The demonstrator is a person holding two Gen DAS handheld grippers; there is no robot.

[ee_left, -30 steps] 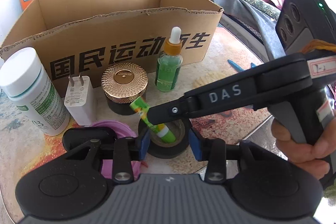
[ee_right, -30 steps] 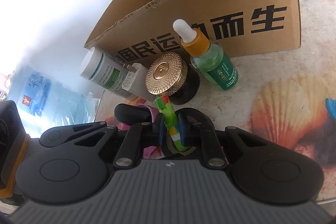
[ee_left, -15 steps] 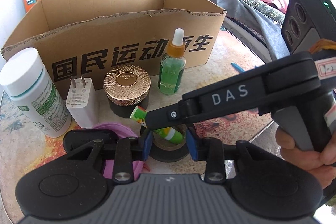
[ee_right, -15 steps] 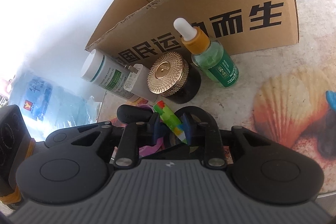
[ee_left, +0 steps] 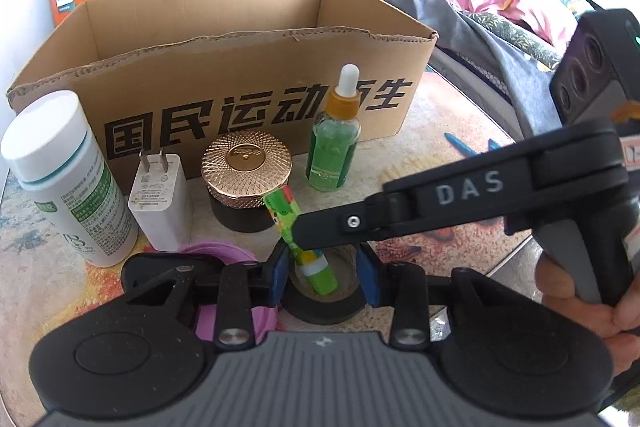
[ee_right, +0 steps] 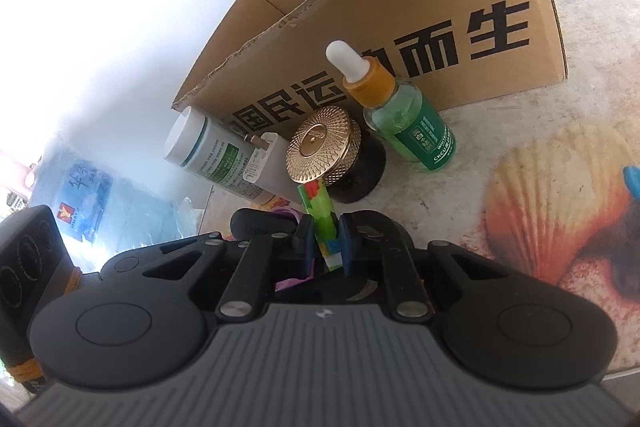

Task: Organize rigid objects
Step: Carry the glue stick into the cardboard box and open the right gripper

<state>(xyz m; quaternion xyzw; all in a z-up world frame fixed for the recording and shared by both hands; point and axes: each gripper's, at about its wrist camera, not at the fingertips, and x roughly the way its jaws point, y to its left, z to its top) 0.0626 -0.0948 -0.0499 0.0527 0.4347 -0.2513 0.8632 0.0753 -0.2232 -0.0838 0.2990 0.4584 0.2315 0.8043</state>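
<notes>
While its lower end is dipped into a black tape roll (ee_left: 320, 307), a green cartoon-printed plastic tube (ee_left: 286, 211) is clamped by the right gripper (ee_right: 325, 239), tilted up toward a brown cardboard box (ee_left: 240, 67) printed "国民运动而生". The left gripper (ee_left: 323, 277) is held apart around the roll.

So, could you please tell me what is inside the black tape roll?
The green lip-balm tube held by the right tongs reaches into the black tape roll; its lower end shows, but the bottom of the hole is hidden.
</notes>
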